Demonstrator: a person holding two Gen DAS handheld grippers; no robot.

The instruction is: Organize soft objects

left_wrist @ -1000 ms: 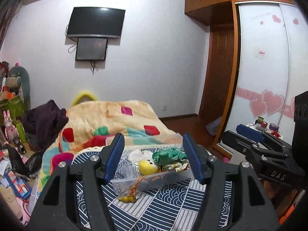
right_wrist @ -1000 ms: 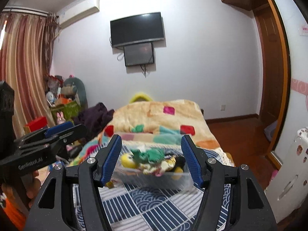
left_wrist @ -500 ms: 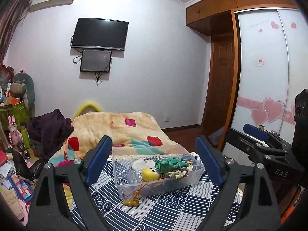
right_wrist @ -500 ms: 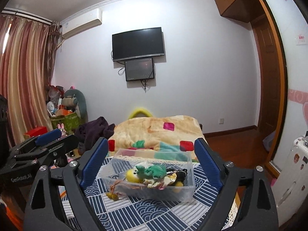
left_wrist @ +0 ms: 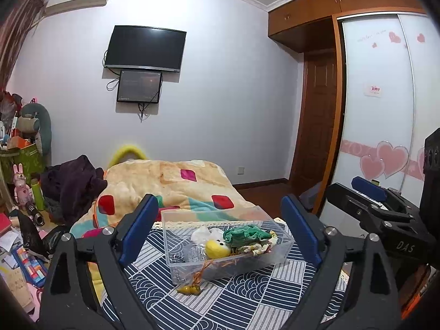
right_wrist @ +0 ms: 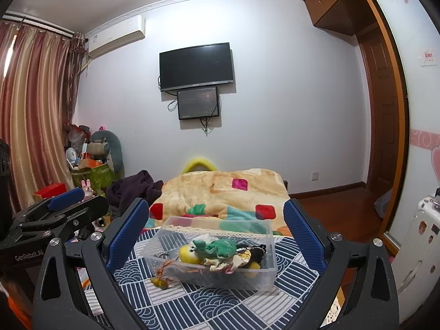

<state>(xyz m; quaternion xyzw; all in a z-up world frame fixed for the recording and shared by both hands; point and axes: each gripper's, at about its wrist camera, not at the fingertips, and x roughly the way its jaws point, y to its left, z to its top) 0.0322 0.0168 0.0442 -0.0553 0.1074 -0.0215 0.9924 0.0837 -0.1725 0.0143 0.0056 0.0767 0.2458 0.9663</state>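
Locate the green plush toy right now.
In both wrist views, the green plush toy lies inside the clear plastic bin on the patterned cloth, beside the yellow plush.

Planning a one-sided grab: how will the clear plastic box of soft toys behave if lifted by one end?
The clear box looks thin-walled, so it may flex. Its soft toys probably weigh little. The tassel charm hanging over the rim would likely dangle.

Home bedroom, blanket-covered bed [right_wrist: 228,189], wall-mounted TV [right_wrist: 196,66], sliding wardrobe [left_wrist: 385,110], curtains [right_wrist: 35,115]
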